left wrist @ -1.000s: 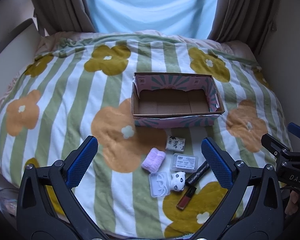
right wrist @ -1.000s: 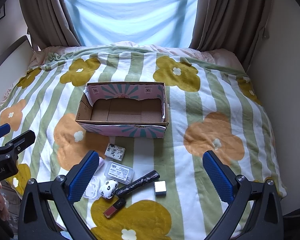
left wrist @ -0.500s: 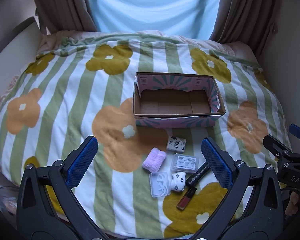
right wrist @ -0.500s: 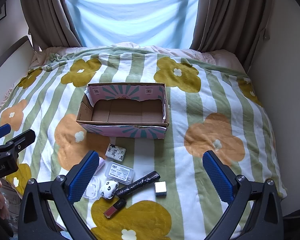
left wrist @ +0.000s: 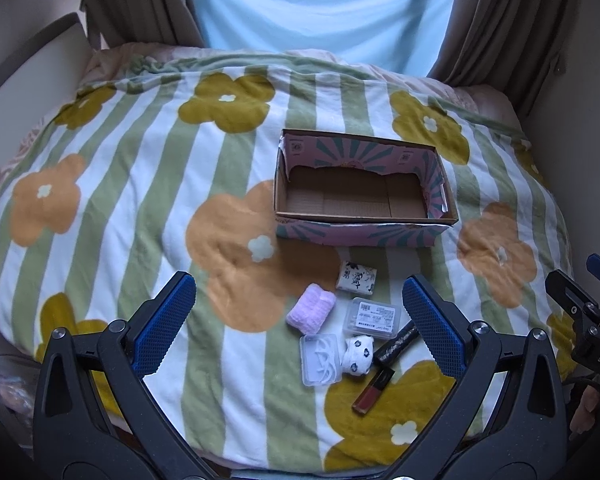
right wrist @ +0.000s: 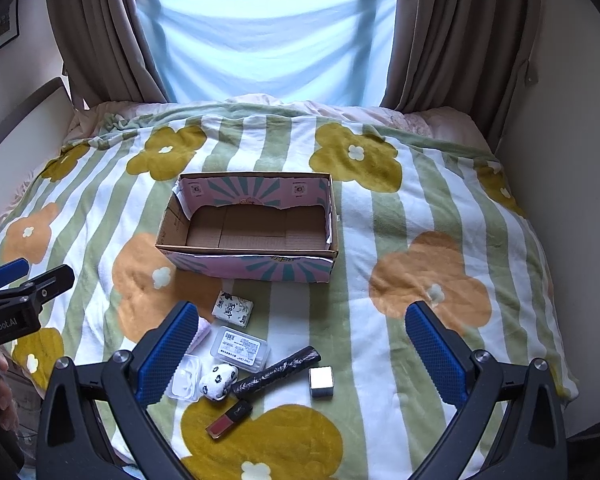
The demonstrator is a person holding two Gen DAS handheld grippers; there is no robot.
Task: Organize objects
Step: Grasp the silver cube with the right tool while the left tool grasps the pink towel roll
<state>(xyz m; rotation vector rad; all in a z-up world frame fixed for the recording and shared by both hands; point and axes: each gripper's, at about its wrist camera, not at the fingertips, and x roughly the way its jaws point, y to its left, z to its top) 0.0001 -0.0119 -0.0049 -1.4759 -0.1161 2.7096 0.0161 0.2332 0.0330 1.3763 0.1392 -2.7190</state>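
Note:
An empty pink-and-teal cardboard box point(left wrist: 364, 230) point(right wrist: 252, 270) stands on the flowered blanket. In front of it lie small items: a patterned white packet point(left wrist: 356, 276) point(right wrist: 233, 309), a pink cloth roll point(left wrist: 311, 312), a clear labelled case point(left wrist: 374, 318) point(right wrist: 240, 349), a clear case with white cord point(left wrist: 320, 360), a spotted white ball point(left wrist: 358, 356) point(right wrist: 219, 380), a black tube point(right wrist: 278, 370), a red lipstick point(left wrist: 372, 392) point(right wrist: 228, 420) and a silver cube point(right wrist: 321, 382). My left gripper point(left wrist: 298, 320) and right gripper point(right wrist: 302, 350) hover open above them, holding nothing.
The blanket point(left wrist: 120, 200) covers a bed reaching to brown curtains point(right wrist: 96, 36) and a light blue sheet over the window point(right wrist: 268, 40). A white headboard panel point(left wrist: 24, 92) stands at the left; a wall point(right wrist: 572, 160) closes the right side.
Both views have shifted very slightly toward the bed. No object has moved and both grippers stay open.

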